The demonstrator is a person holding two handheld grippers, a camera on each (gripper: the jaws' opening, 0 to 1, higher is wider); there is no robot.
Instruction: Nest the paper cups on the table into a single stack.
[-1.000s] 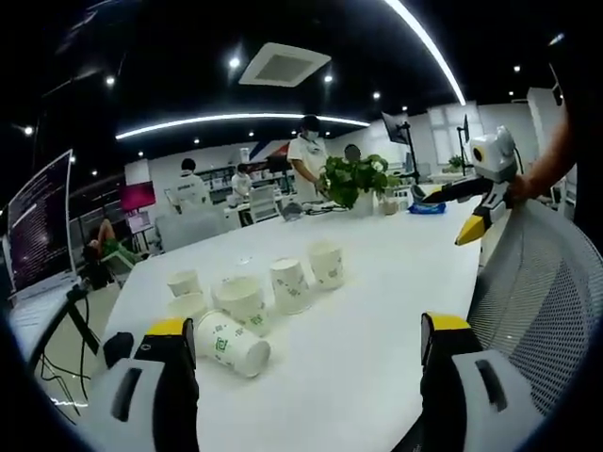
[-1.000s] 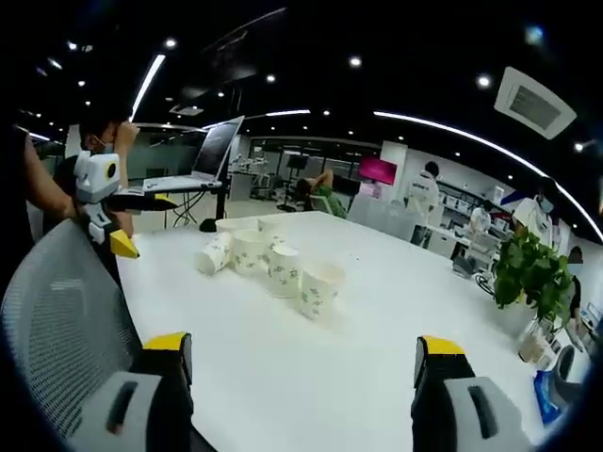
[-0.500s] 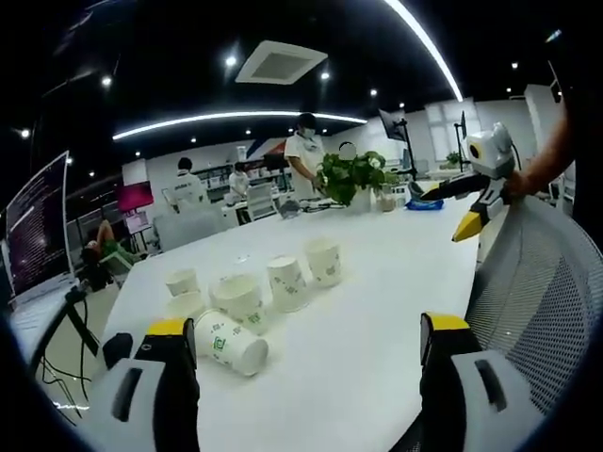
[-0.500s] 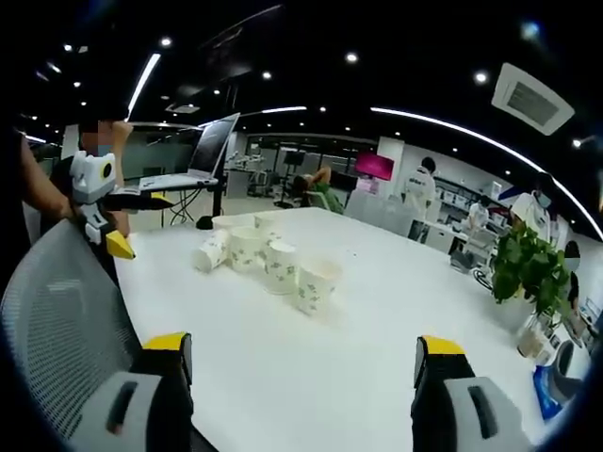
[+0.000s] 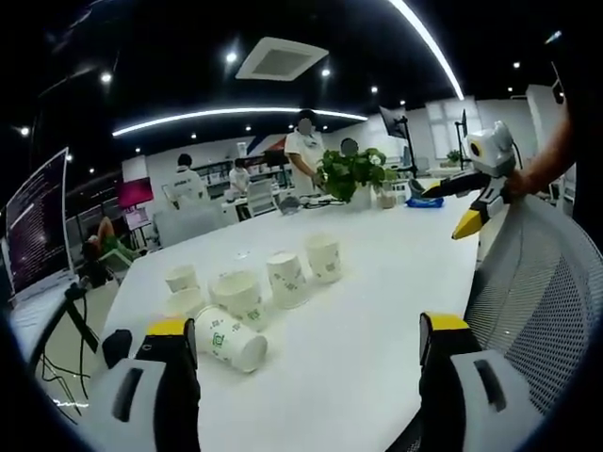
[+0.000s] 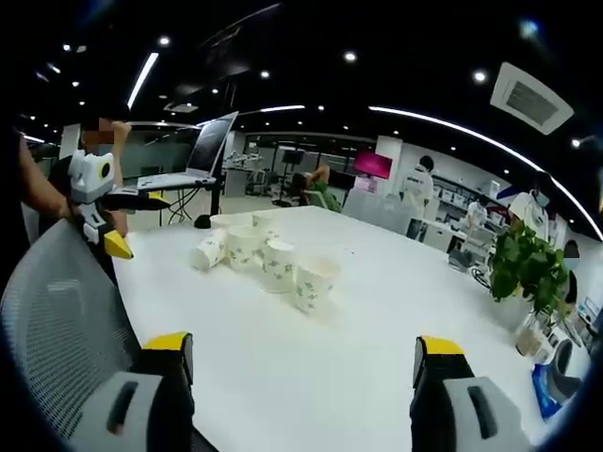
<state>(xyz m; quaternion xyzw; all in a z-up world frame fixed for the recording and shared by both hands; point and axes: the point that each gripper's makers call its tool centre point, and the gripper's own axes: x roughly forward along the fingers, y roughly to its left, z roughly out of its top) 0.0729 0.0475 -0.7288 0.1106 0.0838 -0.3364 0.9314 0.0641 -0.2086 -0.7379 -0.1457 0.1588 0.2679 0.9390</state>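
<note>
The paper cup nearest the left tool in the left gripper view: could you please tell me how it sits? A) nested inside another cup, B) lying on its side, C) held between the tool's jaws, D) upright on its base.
B: the nearest paper cup lies on its side on the white table, while the cup behind it stands upright.

Broad bare stretch of white surface (image 5: 377, 311) ahead of both pairs of wide-spread jaws, open for passage. Paper cups (image 5: 273, 282) bunched close together, one lying on its side (image 5: 229, 340) nearest the left jaws. Mesh chair back (image 5: 532, 282) crowding the near edge. Potted plant (image 6: 528, 273) well apart, at the far end.
</note>
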